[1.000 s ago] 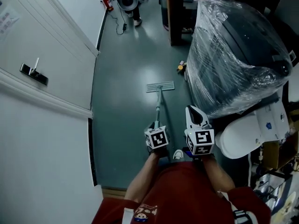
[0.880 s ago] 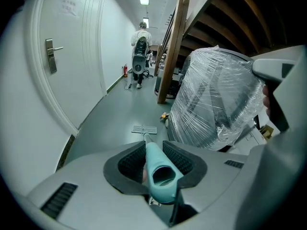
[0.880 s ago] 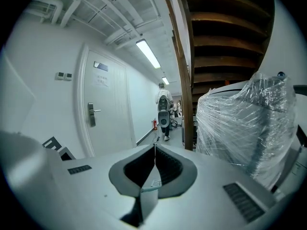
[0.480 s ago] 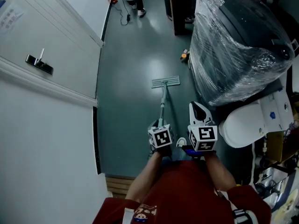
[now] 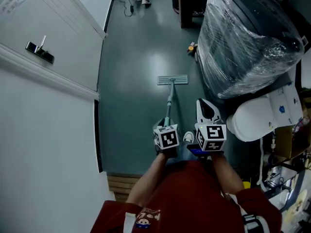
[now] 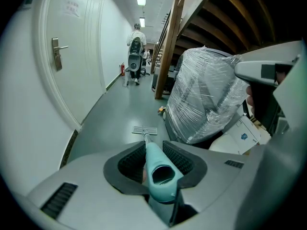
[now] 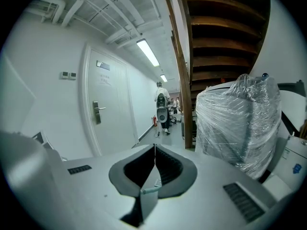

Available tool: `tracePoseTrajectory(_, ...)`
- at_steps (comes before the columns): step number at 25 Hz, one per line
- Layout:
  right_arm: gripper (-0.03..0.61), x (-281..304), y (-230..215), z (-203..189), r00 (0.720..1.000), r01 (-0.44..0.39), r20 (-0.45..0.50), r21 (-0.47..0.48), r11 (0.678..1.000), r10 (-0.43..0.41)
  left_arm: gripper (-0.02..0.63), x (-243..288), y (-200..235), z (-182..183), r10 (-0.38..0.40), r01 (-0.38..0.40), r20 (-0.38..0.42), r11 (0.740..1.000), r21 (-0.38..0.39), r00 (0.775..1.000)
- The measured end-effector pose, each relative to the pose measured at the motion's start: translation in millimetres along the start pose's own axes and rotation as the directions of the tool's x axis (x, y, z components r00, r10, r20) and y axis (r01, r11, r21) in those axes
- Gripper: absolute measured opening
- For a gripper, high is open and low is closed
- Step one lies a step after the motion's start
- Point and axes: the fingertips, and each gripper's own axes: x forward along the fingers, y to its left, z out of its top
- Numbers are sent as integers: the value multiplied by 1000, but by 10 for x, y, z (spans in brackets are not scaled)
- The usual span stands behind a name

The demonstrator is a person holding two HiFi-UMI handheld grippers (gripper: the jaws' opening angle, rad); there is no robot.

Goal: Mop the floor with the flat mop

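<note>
Left gripper point(image 6: 154, 151) jaws clamped on flat mop point(image 5: 169, 102) handle, right gripper point(image 7: 154, 150) jaws pressed together, empty

No text is legible; print on the door sign point(image 6: 73, 7) is blurred.

Glossy plastic mop handle point(image 6: 160, 174); smooth, sheeny floor point(image 5: 136, 91).

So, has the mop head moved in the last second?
Yes. The mop head has drawn back toward the person, away from the small yellow thing on the floor.
</note>
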Motion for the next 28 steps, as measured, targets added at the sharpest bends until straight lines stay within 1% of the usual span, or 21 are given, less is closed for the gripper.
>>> tracePoseTrajectory(4, 18, -120, 287, -74, 1000, 5, -4, -12, 1000, -5, 126, -144, 182, -213, -18, 18, -4, 1000, -8, 1000)
tracePoseTrajectory(9, 18, -266, 505, -121, 1000, 24, -9, -30, 999, -24, 126, -288, 310, -370, -31, 31, -4, 999, -15, 1000)
tracePoseTrajectory(13, 18, -371, 633, -147, 999, 49, -12, -41, 998, -49, 126, -365, 385, -437, -52, 52, 9, 999, -5, 999)
tracePoseTrajectory(16, 18, -461, 686, -170, 998, 55, -17, -42, 998, -55, 126, -450, 420, -553, -54, 54, -3, 998, -14, 999)
tracePoseTrajectory(20, 18, -547, 730, -186, 999, 39, -23, -56, 998, -40, 126, -552, 420, -687, -48, 48, 0, 998, -32, 999)
tracePoseTrajectory(24, 18, -588, 749, -142, 1000, 21, -13, -81, 997, -22, 126, -565, 384, -691, -43, 43, 14, 999, -30, 999)
tracePoseTrajectory(28, 18, -718, 667, -83, 1000, 2, -10, -78, 997, -3, 126, -598, 258, -707, -33, 33, 11, 999, -15, 999)
